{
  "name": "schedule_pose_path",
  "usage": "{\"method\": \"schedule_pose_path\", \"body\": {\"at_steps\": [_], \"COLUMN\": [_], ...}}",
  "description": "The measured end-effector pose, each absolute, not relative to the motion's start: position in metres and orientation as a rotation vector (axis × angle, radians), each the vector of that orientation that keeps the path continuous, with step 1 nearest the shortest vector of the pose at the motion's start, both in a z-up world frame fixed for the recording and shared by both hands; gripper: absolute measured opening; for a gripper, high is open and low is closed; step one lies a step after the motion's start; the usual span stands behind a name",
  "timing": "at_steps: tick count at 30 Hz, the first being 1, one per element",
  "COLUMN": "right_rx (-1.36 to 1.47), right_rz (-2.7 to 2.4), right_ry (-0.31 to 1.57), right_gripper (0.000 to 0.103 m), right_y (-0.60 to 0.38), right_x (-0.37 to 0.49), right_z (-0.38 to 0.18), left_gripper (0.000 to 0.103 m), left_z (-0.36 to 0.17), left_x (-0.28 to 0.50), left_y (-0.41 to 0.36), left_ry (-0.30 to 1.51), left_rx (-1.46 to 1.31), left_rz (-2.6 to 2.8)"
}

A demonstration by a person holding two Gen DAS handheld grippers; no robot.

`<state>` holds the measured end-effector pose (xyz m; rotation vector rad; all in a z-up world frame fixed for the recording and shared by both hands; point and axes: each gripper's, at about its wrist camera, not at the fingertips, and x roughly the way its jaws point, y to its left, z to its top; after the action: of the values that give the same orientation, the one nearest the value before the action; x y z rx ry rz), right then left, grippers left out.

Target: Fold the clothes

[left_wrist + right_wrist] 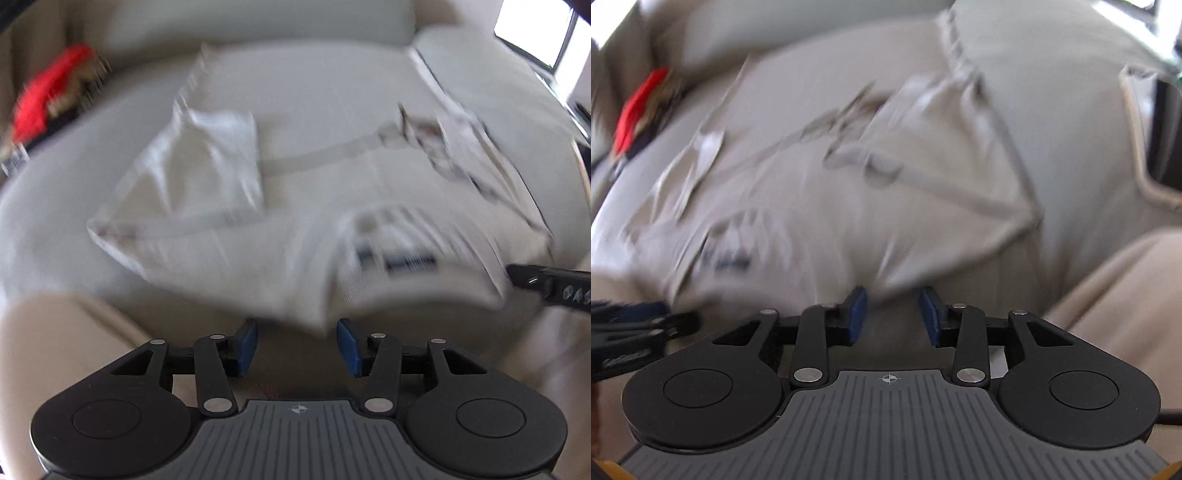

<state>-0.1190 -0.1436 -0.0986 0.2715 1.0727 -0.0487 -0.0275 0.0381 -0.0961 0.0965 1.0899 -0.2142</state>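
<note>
Far left on the sofa cushion [66, 192]: a red item [48, 99] with something dark beneath it, blurred, well apart from the work. Toward the middle, a pale beige garment [229, 229] spread flat across the cushion, a whiter folded-over part [207, 162] on its left half, a patch of dark lettering [399, 260] near the front edge, long axis running roughly left to right across the left wrist view. Just below that front edge, the left gripper [297, 345], blue pads [246, 345] apart at a middling gap, nothing between them, cloth edge just beyond the tips and slightly to the right of centre. Further right, at the garment's right front corner, the right gripper [546, 284] seen side-on as a dark bar, touching or nearly touching the hem there; cannot tell which through the blur. In the right wrist view, same gripper [894, 317] with pads [857, 317] standing moderately apart and a fold of the garment [886, 206] dipping down at the gap between the tips; whether cloth lies actually between the pads, too smeared to say, no pressing visible. At that view's left edge, the left gripper [635, 332] close by, beside the lettered patch [727, 258]. Likely step: taking the near hem at two points for a fold away toward the back of the sofa. Right gripper apparently nearer to cloth; left needing a short reach forward and rightward. Risk: pinching only the top layer, or a skewed fold if the two grips land unevenly along the hem.
</note>
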Motion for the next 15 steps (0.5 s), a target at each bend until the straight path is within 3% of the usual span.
{"method": "schedule_pose_path", "body": {"at_steps": [4, 7, 12, 13, 15], "right_rx": [0.313, 0.275, 0.288, 0.270, 0.259], "right_rz": [-0.017, -0.008, -0.009, 0.018, 0.077], "right_ry": [0.957, 0.883, 1.008, 1.026, 1.108], "right_gripper": [0.037, 0.045, 0.046, 0.051, 0.049], "right_y": [-0.146, -0.143, -0.133, -0.129, -0.125], "right_x": [-0.136, -0.130, -0.115, -0.120, -0.125], "right_z": [-0.075, -0.063, -0.097, -0.099, -0.104], "left_gripper": [0.046, 0.047, 0.047, 0.048, 0.051], "left_z": [-0.081, -0.076, -0.086, -0.091, -0.091], "left_x": [-0.040, -0.032, -0.014, -0.012, -0.018], "left_y": [0.046, 0.049, 0.049, 0.047, 0.044], "left_ry": [1.010, 0.952, 0.952, 0.974, 0.982], "left_rx": [0.076, 0.067, 0.075, 0.082, 0.127], "left_rz": [-0.221, -0.174, -0.096, -0.091, -0.132]}}
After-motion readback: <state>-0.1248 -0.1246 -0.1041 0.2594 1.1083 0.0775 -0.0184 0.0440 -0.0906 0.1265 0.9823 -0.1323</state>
